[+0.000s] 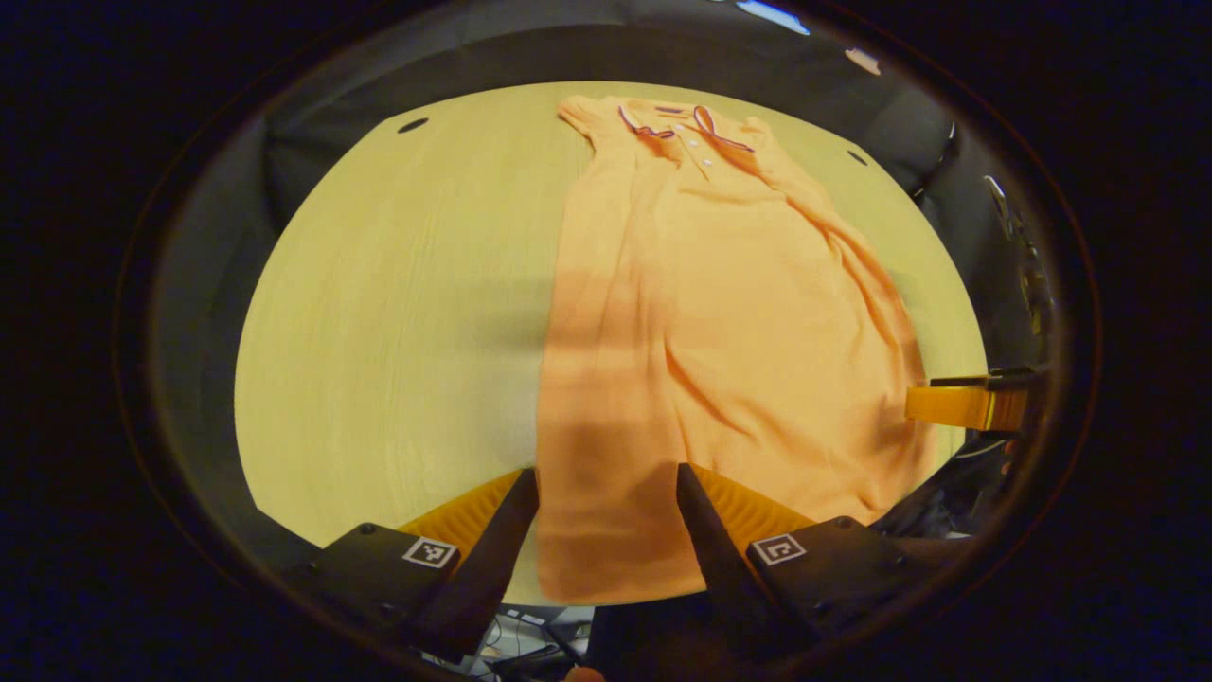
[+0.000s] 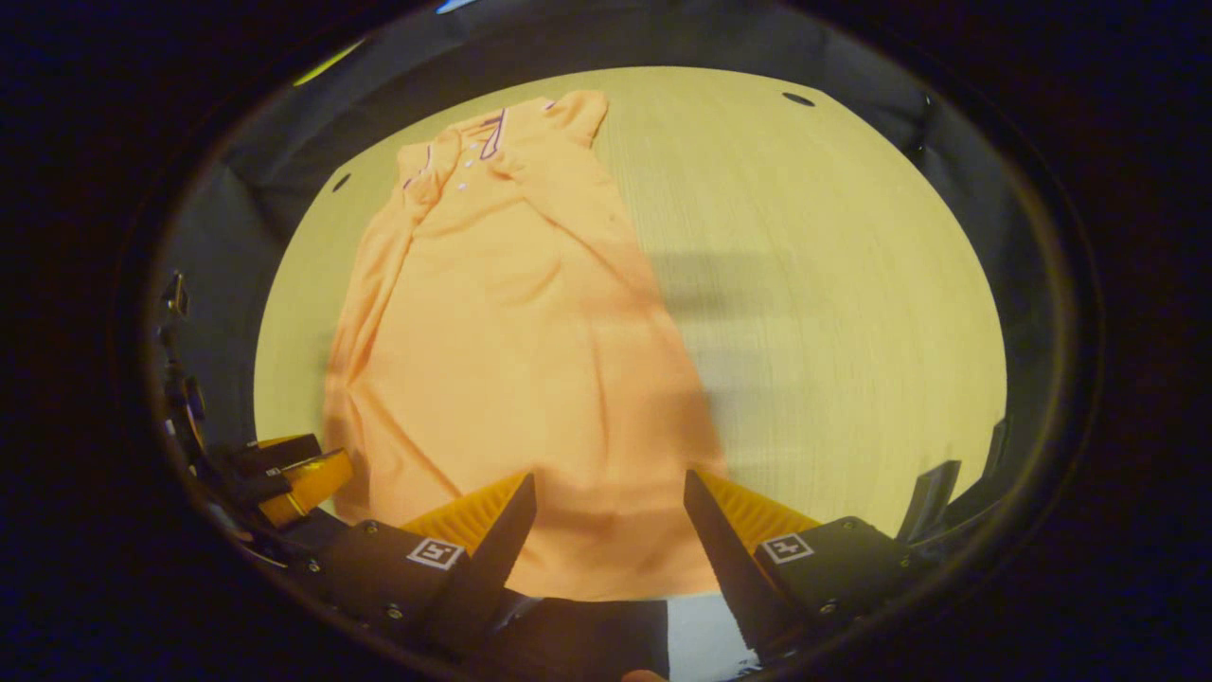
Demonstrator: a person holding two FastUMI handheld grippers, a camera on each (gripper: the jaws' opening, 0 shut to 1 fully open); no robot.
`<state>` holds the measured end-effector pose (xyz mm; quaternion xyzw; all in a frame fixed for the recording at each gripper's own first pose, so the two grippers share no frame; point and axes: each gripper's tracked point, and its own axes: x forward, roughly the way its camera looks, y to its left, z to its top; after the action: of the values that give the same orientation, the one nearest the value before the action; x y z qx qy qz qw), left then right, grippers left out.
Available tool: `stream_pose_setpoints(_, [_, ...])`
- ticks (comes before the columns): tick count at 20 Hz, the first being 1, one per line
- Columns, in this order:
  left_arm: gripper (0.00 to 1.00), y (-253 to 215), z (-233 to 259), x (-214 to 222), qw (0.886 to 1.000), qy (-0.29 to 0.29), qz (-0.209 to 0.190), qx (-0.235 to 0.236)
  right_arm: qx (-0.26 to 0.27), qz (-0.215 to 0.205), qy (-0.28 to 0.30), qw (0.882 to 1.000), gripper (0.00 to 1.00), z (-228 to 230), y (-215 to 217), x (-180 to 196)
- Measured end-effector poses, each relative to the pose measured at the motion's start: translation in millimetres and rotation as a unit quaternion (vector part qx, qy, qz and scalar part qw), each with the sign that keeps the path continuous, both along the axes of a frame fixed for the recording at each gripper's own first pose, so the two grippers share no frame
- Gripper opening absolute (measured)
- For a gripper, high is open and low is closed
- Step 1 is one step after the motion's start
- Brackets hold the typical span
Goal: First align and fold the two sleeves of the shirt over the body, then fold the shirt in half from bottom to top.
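One orange knit shirt (image 1: pixel 720 313) lies flat and lengthwise on my pale wood-grain table (image 1: pixel 398 313), collar far, sleeves folded in, hem at the near edge. My left gripper (image 1: pixel 606 493) and right gripper (image 2: pixel 608 497) gape wide, empty, over the hem. Sleeve outlines are hard to discern.

Under my fingers lies the shirt (image 1: pixel 720 332), a soft matt knit cloth with faint creases, its collar (image 1: pixel 686 123) trimmed darker. Around the shirt, the table (image 1: pixel 398 313) looks like pale, smooth, fine-grained wood.
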<state>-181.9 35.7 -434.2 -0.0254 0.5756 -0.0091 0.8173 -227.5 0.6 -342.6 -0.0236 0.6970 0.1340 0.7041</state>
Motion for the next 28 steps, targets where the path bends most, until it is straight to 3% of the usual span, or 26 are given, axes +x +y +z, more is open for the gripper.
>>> stream_pose_setpoints(7, [0.96,2.2,-16.3,-12.4,0.999,0.037,-0.018,0.031,-0.039,0.026,0.04,0.998,0.98,-14.4,-6.6,-27.3])
stream_pose_setpoints(12, [0.96,1.9,-18.7,-10.6,0.998,0.049,-0.019,0.034,-0.067,0.045,0.041,0.996,0.98,-18.1,-7.5,-26.3])
stream_pose_setpoints(13, [0.97,2.3,-17.5,-12.1,0.998,0.052,-0.019,0.035,-0.072,0.051,0.043,0.995,0.94,-18.4,-7.7,-27.5])
stream_pose_setpoints(14, [0.97,2.8,-17.9,-11.8,0.998,0.056,-0.018,0.035,-0.073,0.051,0.049,0.995,0.98,-18.3,-8.1,-27.2])
stream_pose_setpoints(24, [0.94,2.6,-18.9,-10.5,0.996,0.078,-0.001,0.034,-0.077,0.038,0.054,0.995,0.98,-19.1,-6.5,-25.7])
stream_pose_setpoints(26, [0.9,-1.2,-19.3,-10.8,0.996,0.084,0.005,0.03,-0.078,0.033,0.058,0.995,0.96,-19.4,-6.9,-24.7])
stream_pose_setpoints(27, [0.71,-5.1,-21.3,-8.5,0.996,0.089,0.001,0.029,-0.078,0.022,0.061,0.995,0.78,-19.7,-6.1,-25.4])
stream_pose_setpoints(28, [0.7,-7.4,-20.1,-8.2,0.995,0.092,-0.002,0.029,-0.077,0.024,0.065,0.995,0.68,-20.3,-5.4,-24.8])
